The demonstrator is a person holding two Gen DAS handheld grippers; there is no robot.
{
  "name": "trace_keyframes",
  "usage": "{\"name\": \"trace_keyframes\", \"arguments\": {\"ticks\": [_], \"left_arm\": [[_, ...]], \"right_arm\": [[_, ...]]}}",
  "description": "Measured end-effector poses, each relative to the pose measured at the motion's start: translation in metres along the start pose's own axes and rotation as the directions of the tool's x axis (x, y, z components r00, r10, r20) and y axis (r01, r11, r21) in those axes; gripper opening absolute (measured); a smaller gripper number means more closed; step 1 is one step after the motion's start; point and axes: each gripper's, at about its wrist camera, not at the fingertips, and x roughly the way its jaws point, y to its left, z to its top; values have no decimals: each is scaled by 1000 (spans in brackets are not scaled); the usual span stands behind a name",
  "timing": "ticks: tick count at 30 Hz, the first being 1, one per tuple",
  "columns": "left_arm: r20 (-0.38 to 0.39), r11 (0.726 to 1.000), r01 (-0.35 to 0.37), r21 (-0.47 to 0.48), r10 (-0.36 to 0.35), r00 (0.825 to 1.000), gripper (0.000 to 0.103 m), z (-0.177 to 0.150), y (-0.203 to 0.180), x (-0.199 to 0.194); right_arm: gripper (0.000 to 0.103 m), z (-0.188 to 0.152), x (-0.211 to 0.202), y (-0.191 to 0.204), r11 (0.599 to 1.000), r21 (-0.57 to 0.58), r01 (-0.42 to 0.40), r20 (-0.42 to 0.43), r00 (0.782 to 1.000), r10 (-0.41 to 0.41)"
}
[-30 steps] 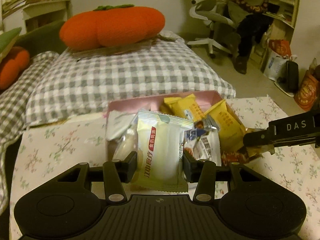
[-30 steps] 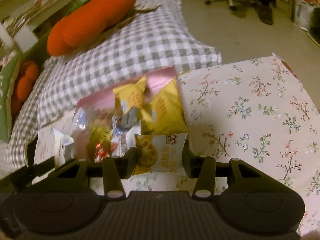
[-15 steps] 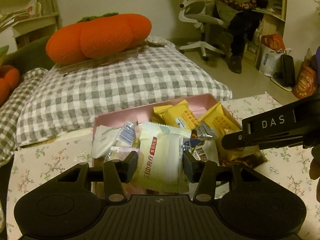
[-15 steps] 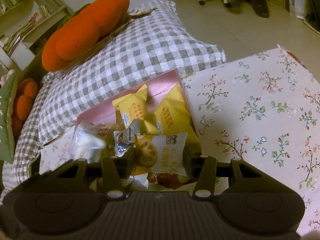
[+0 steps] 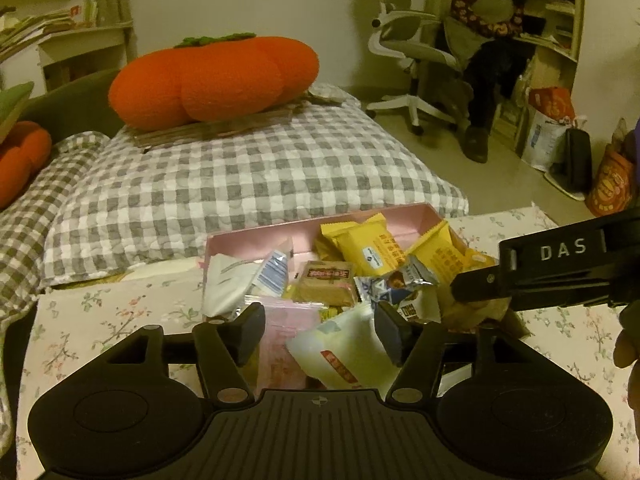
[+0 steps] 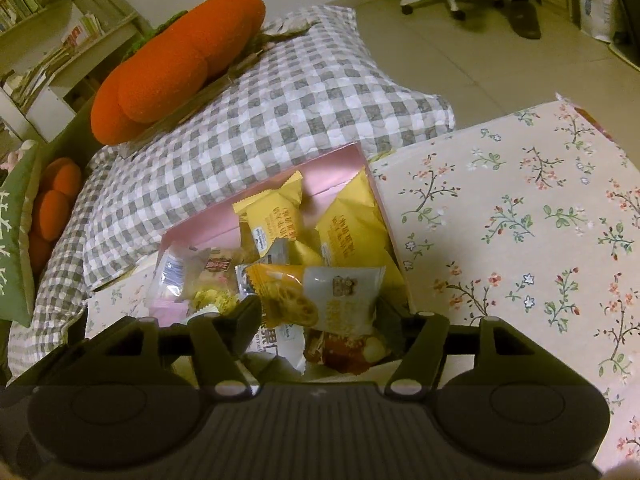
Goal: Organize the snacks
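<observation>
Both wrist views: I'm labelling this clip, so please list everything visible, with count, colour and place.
pink box: one, on the flowered cloth, full of snacks
yellow packets: two, at the box's far right
pale green-white packet: one, tilted, between the left tongs' opening jaws, loose
cookie packet: one, orange and grey, between the right tongs' opening jaws, loose
flowered cloth: one, cream, under the box
checked cushion: one, grey and white, behind the box
orange plush: one large, on the cushion
office chair: one, white, back right
seated person: one, far right
left tongs: black, over the box
right tongs: black, over the box
</observation>
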Motion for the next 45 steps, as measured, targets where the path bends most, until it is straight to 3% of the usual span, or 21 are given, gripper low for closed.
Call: {"name": "trace_keyframes", "arguments": {"ticks": [5, 19, 24, 28, 31, 35, 45], "left_arm": [[-27, 1000, -9, 10, 9, 1000, 62, -3, -1, 3], [7, 998, -13, -59, 14, 1000, 62, 5, 13, -18], [-15, 993, -34, -115, 32, 999, 62, 4, 28, -20], [-39, 988, -50, -145, 45, 998, 62, 0, 37, -21], [-52, 983, -66, -170, 57, 997, 62, -2, 45, -21], [-78, 978, -73, -194, 59, 995, 62, -6, 54, -18], [-94, 975, -77, -210, 59, 994, 62, -9, 67, -20]], "right_arm": [[63, -1, 3, 1, 1000, -9, 5, -5, 1000, -5], [63, -2, -7, 6, 999, -26, -25, -25, 999, 24], [41, -18, -4, 32, 983, -160, -88, -142, 988, 66], [25, -30, 4, 51, 968, -198, -155, -206, 972, 114], [21, -36, 12, 67, 956, -251, -155, -204, 973, 105], [18, -43, 29, 78, 955, -283, -87, -175, 984, 38], [17, -33, 35, 77, 975, -212, -65, -94, 994, 46]]}}
